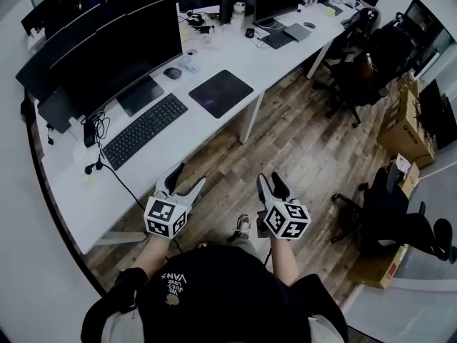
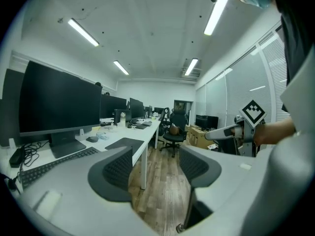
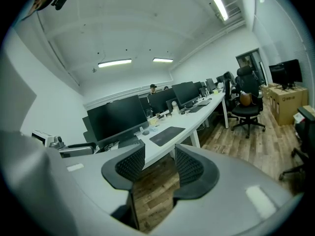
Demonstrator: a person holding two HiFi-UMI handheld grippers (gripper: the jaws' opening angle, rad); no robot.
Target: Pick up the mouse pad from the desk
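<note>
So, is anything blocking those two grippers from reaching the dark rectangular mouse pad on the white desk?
Nothing visible. The left gripper and right gripper hang open over wooden floor; the dark rectangular mouse pad lies uncovered near the white desk's front edge.

Left claw (image 1: 190,175) and right claw (image 1: 271,179): pale grey shells, dark ribbed pads (image 2: 119,168). Behind each claw sits a cube (image 1: 166,217) bearing black-and-white square markers. Wearer: black top (image 1: 214,284) with pale lettering, black sleeve (image 1: 125,290), light shoe (image 1: 243,224).
</note>
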